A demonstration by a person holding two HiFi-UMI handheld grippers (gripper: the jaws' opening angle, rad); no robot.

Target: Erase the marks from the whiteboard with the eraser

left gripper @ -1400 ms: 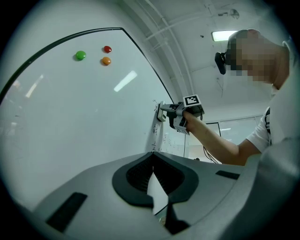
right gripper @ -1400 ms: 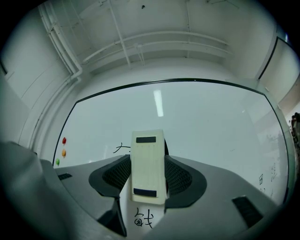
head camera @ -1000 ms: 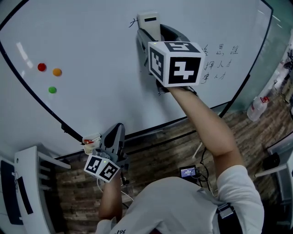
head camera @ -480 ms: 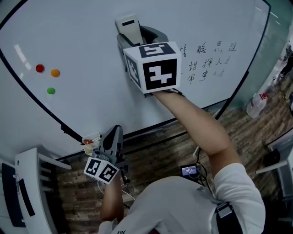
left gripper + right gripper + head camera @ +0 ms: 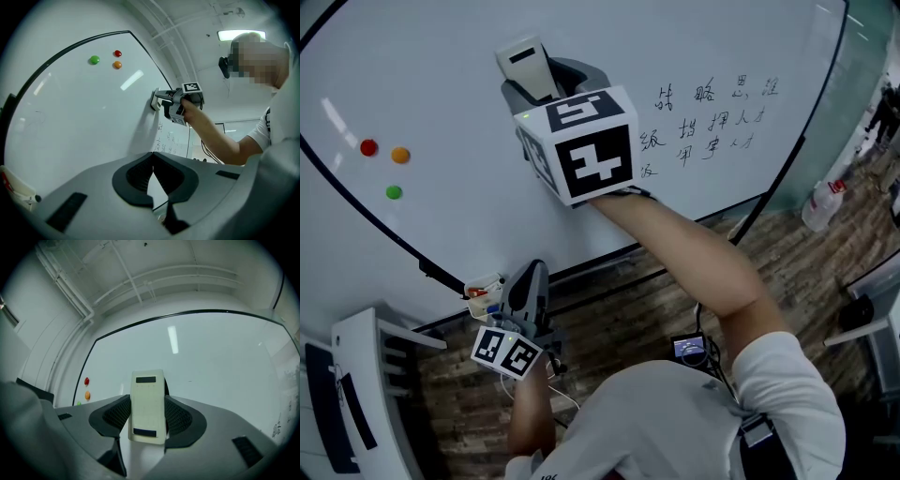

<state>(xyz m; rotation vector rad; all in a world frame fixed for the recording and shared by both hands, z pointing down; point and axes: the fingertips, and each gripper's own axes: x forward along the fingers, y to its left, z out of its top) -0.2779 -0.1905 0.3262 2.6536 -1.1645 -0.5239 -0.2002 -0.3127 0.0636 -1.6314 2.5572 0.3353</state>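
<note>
Right gripper (image 5: 542,84): raised to the whiteboard (image 5: 441,84) on an outstretched arm (image 5: 694,258); its marker cube (image 5: 581,145) faced the head camera.
Right jaws: clamped on the eraser (image 5: 147,406), one pad against each long side, as the right gripper view showed.
Eraser: cream-coloured, oblong, with a dark strip near each end. It stood out past the jaw tips. In the left gripper view its far face lay against the board surface.
Eraser position: upper middle of the board in the head view, left of the marks (image 5: 712,117) and well apart from the magnets.
Marks: three rows of dark handwriting on the right part of the board; too small to read.
Board around the eraser: white, with no writing visible.
Magnets: red (image 5: 368,147) and orange (image 5: 400,155) side by side, green (image 5: 394,192) below them, all on the left part of the board.
Left gripper (image 5: 534,277): held low, near the board's lower edge, pointing up towards the board.
Left jaws: closed together, pads meeting at the tips, nothing between them.
Board ledge: a small red-and-white item (image 5: 485,291) sat just beside the left gripper; its type could not be told.
Floor: brown, brick-patterned (image 5: 609,323).
Bottle (image 5: 821,206): white, standing near the board's right edge.
</note>
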